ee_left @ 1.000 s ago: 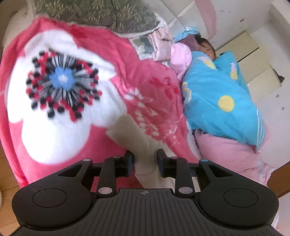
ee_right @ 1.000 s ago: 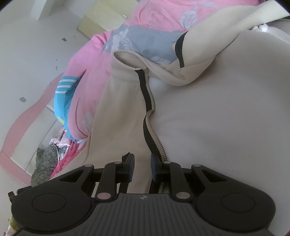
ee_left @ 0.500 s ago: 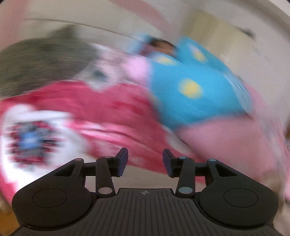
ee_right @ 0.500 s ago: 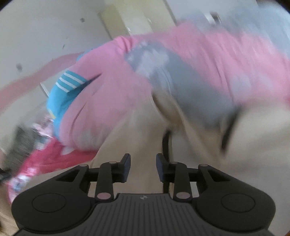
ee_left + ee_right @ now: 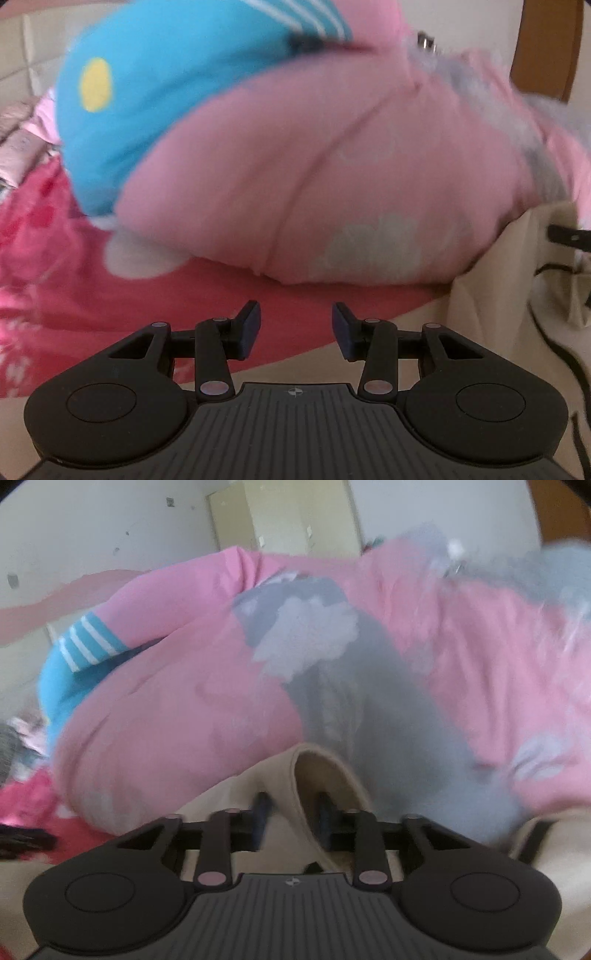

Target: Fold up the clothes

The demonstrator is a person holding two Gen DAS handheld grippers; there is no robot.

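The beige jacket lies in front of my right gripper. A raised fold of its edge stands between the two fingers, and the jaws are closing on that fold. In the left wrist view the same beige jacket, with its black zipper trim, lies at the right edge. My left gripper is open over the red blanket, beside the jacket, with nothing between its fingers. Both views are blurred by motion.
A bulky pink quilt with a grey patch rises just beyond both grippers. A blue blanket with a yellow dot lies on top of it at the left. Cream cupboard doors and a white wall stand behind.
The left gripper let go of the beige cloth, opened and swung right from the flower blanket to the pink quilt. The right gripper moved along the jacket to a fold at its edge.
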